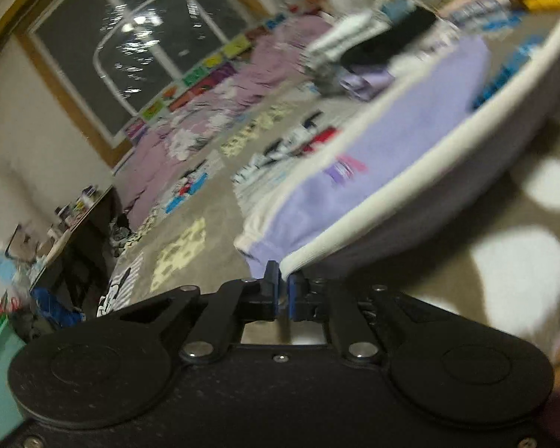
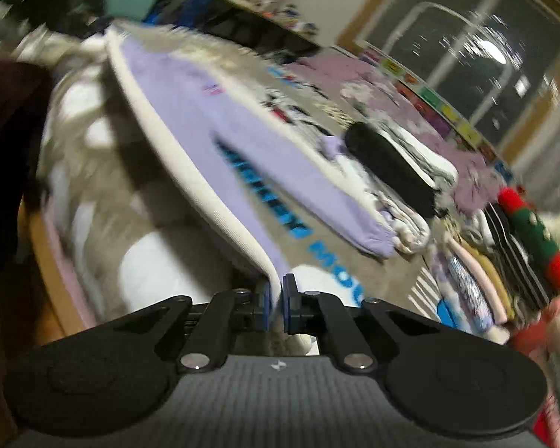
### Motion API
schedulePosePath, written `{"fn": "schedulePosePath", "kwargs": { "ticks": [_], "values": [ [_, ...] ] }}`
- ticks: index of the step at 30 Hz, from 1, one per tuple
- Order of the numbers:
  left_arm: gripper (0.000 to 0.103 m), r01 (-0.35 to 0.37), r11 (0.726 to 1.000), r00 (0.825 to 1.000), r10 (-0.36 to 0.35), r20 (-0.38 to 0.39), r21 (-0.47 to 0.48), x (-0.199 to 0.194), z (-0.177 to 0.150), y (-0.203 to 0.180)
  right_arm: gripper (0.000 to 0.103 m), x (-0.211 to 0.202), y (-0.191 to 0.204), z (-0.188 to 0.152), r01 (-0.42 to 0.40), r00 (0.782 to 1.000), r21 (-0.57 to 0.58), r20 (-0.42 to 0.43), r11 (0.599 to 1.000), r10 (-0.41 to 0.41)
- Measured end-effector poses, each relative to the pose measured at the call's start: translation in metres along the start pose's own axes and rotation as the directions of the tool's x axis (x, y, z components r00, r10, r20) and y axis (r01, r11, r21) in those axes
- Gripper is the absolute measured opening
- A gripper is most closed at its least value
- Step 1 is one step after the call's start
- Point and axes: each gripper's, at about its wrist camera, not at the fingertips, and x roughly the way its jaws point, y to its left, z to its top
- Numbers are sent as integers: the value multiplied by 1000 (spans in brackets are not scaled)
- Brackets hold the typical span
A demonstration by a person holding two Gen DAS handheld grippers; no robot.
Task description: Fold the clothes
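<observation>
Bed (image 1: 212, 201) w/ printed cover, clothes piled at back. Lilac sweatshirt (image 1: 410, 119) lifted off it; left hand-held gripper (image 1: 283, 283) & right hand-held gripper (image 2: 277, 293) each pinching its white hem.

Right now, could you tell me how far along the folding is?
Done: folded clothes lie in rows on the bed. In hand: both grippers, left and right, are shut on the white hem of the lilac sweatshirt, lifting it. Left: finishing this fold.
</observation>
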Motion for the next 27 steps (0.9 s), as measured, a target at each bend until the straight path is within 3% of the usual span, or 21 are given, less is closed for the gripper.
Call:
{"fn": "schedulePosePath", "kwargs": {
  "ticks": [3,11,27],
  "values": [
    [4,6,996,1000,-4,13,-94,12,17,5,7,7,-26,12,-1,1000,76,15,997,0],
    [3,2,961,999,-14,-41,-276,67,51,29,7,58,-98,40,-27,1000,213,0,977,27],
    [3,47,915,988,-100,-114,-401,154,61,53,7,169,-172,64,-88,986,338,-104,937,130]
  ]
}}
